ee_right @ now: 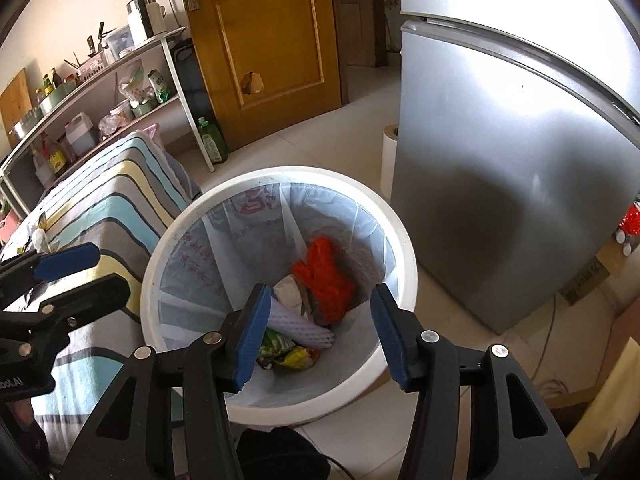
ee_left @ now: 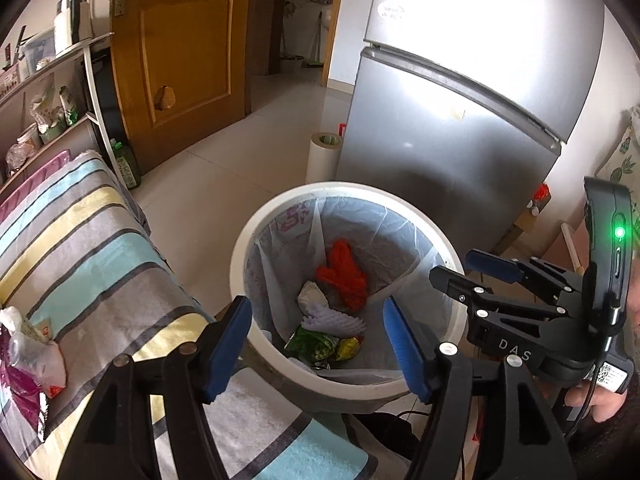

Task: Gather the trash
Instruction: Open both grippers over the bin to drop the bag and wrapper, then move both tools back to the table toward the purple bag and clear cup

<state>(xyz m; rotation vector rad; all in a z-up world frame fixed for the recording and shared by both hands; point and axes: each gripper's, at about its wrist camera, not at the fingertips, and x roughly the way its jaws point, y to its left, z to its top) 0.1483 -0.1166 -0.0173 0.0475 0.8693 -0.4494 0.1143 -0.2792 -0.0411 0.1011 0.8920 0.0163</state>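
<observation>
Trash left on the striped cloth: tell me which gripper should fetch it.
Left. The left gripper is open, empty and nearest the striped cloth, where crumpled bags still lie. The right gripper, also open and empty, hangs over the trash bin, farther from them.

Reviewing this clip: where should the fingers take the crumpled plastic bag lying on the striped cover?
Probably the raised, bunched white top of the plastic bag, approached from above. It sits in a loose heap on the flat striped cover, so its flat edges offer little hold.
</observation>
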